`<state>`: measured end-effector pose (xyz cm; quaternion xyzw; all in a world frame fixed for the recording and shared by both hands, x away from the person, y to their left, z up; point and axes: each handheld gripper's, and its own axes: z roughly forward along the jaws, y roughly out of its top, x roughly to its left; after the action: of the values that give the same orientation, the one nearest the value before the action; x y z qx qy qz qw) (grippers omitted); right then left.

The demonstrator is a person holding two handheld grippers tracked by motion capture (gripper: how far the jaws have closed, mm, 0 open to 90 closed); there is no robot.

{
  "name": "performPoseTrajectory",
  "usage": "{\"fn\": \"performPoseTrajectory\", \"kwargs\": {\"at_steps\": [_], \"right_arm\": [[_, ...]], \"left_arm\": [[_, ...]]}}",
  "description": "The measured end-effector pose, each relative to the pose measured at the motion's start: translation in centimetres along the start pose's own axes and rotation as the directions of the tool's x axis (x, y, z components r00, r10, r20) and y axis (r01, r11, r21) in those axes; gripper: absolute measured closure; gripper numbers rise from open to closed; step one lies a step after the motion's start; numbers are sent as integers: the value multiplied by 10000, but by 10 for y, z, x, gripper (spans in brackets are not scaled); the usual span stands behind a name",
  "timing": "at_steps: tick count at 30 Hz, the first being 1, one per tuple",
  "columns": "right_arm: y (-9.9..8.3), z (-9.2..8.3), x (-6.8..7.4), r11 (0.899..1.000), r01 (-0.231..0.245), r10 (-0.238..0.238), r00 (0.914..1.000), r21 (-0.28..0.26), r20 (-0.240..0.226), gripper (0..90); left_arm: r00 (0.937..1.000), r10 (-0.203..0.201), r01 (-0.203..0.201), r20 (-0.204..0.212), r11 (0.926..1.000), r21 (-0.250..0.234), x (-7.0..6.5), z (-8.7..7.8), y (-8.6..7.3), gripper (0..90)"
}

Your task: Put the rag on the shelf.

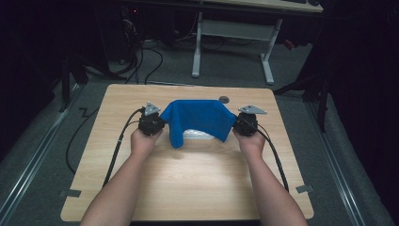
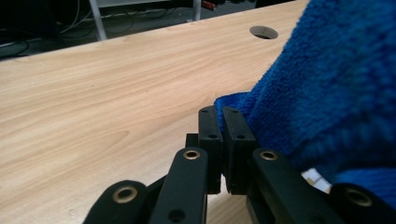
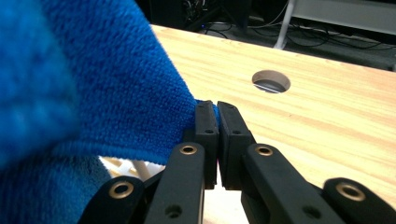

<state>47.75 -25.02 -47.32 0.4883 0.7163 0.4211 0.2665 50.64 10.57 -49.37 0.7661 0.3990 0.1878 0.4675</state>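
Between your two grippers hangs one blue cloth (image 1: 200, 120), a fuzzy microfibre piece with no label or writing that can be read on it. You have one gripper in each hand, two in all, and each carries a grey three-cornered plate on top and a black cable trailing back toward you.

Your left gripper (image 2: 219, 122) has its jaws pressed together, with almost no gap between the pads, and a corner of the cloth (image 2: 336, 88) is pinched at their tips; the rest of the fabric rises just to the right of those fingers. Your right gripper (image 3: 216, 116) is likewise clamped tight on the opposite corner, the cloth (image 3: 107, 88) spreading away to the left of its fingers.

In the high view your left gripper (image 1: 151, 123) and right gripper (image 1: 246, 123) sit level with each other, well apart, with the cloth stretched between them and drooping lower near the left one. Under the cloth, something pale and white (image 1: 196, 134) peeks out on the table; you cannot tell what it is.

Beyond the fingertips, one round hole (image 3: 271, 81) is cut into the wooden table (image 1: 197, 179), clear of the cloth. Your left hand (image 1: 143, 141) and right hand (image 1: 251, 141) grip the gripper bodies from behind.
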Motion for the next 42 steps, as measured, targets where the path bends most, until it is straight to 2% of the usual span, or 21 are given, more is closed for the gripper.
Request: {"fn": "performPoseTrajectory", "kwargs": {"at_steps": [2,6,8,14,19,26,30,33,35,38,42], "right_arm": [[-3,0,1,9999,76,-76,10000,-85,-37,885],[-9,0,0,9997,-209,208,9997,-94,-84,885],[-11,1,-1,9998,-197,196,9998,-72,-72,885],[-13,5,1,9997,-220,220,9996,53,-167,884],[-18,12,4,9996,-188,192,9996,190,-223,884],[-21,21,6,9989,-391,401,9986,276,-352,882],[-23,23,5,9984,-467,479,9981,320,-385,870],[-23,22,4,9979,-536,546,9981,357,-272,775],[-22,19,3,9976,-580,585,9982,367,-131,721],[-17,14,0,9976,-643,644,9979,253,-23,676],[-9,5,-3,9989,-461,462,9989,-89,69,641]], "left_arm": [[9999,-50,50,90,10000,54,-1,2,-3,875],[9998,-44,39,217,9997,253,-2,5,-9,874],[9996,-66,57,274,9995,314,-2,7,-12,873],[9988,-279,271,397,9994,205,-2,9,-18,868],[9989,-227,221,413,9996,153,-3,6,-19,860],[9990,-246,243,377,9997,65,-3,1,-21,847],[9990,-317,317,321,9995,3,-2,-1,-24,794],[9990,-439,439,59,9990,-109,-2,-5,-27,667],[9989,-452,450,-147,9988,-170,-1,-8,-28,622],[9985,-445,438,-308,9988,-224,0,-13,-30,584],[9984,-266,254,-501,9994,-251,2,-19,-27,543]]}}
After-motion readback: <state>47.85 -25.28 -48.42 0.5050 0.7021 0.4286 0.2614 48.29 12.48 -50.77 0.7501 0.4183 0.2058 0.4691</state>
